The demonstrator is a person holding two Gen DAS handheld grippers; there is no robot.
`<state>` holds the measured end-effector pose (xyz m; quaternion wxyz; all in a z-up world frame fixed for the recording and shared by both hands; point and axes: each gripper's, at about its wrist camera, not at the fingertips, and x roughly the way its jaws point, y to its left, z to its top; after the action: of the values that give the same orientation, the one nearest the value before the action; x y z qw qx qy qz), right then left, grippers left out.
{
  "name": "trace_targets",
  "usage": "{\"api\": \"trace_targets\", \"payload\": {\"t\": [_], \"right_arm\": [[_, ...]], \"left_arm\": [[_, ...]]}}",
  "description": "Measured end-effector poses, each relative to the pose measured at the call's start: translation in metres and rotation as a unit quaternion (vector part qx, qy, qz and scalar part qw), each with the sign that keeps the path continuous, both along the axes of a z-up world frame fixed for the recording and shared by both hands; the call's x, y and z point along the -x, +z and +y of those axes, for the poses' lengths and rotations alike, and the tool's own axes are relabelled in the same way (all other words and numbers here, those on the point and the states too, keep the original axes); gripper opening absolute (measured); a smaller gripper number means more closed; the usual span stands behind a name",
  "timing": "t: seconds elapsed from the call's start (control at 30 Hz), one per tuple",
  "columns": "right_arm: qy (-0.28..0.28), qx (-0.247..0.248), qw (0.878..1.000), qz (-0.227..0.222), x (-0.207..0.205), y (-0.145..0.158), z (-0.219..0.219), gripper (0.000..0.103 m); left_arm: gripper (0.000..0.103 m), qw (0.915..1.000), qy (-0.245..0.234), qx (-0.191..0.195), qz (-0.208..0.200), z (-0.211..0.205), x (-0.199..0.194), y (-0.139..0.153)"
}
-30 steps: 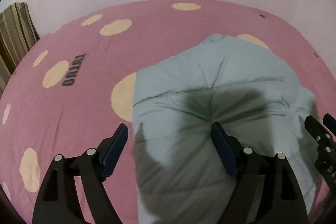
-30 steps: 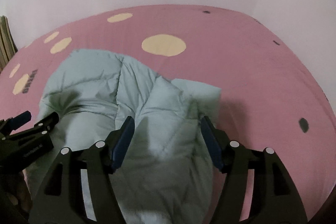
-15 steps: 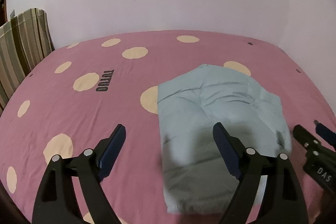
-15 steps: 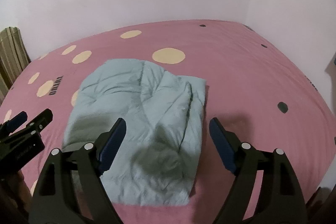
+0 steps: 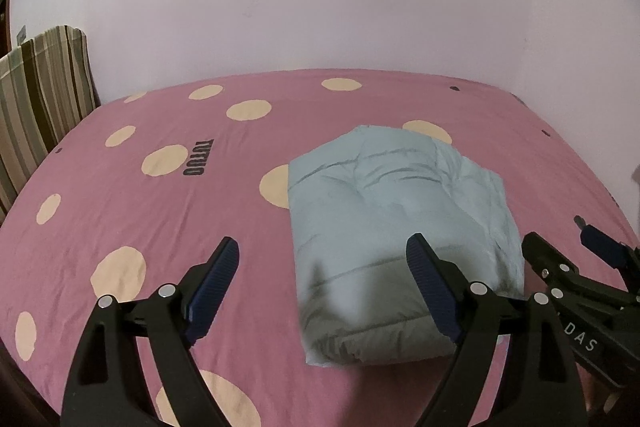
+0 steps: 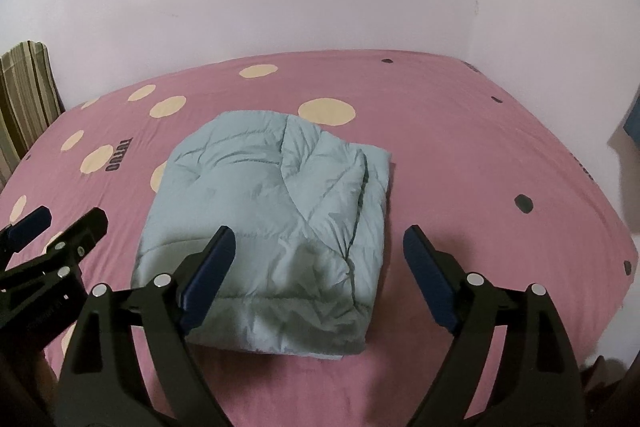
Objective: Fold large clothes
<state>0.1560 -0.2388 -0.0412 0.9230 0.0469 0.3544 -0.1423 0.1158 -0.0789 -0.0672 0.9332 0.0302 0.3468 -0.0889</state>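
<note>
From the left wrist, the left hand-held gripper [image 5: 322, 285] hangs wide and empty above the folded pale-blue padded garment [image 5: 396, 227] on the pink bed [image 5: 120, 187], while from the right wrist the right hand-held gripper [image 6: 316, 277] is opening, nothing between its jaws, apparently because folding looks finished.

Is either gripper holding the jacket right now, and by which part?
Neither. The left gripper is open; the right gripper is opening. The folded jacket lies free.

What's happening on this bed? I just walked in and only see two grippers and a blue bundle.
A person is folding a padded light-blue jacket with two handheld grippers. It lies folded into a compact bundle on the pink spotted bedsheet. The left gripper is open and empty; the right gripper has its jaws opening, nothing between them. Both hover over the near edge, touching nothing.
</note>
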Motion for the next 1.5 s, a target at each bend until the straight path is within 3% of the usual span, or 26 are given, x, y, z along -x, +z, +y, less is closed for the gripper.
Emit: {"api": "trace_targets", "payload": {"t": [1.5], "right_arm": [[0.011, 0.008, 1.000, -0.013, 0.009, 0.010, 0.016, 0.086]], "left_arm": [[0.084, 1.0000, 0.004, -0.002, -0.001, 0.002, 0.008, 0.000]]}}
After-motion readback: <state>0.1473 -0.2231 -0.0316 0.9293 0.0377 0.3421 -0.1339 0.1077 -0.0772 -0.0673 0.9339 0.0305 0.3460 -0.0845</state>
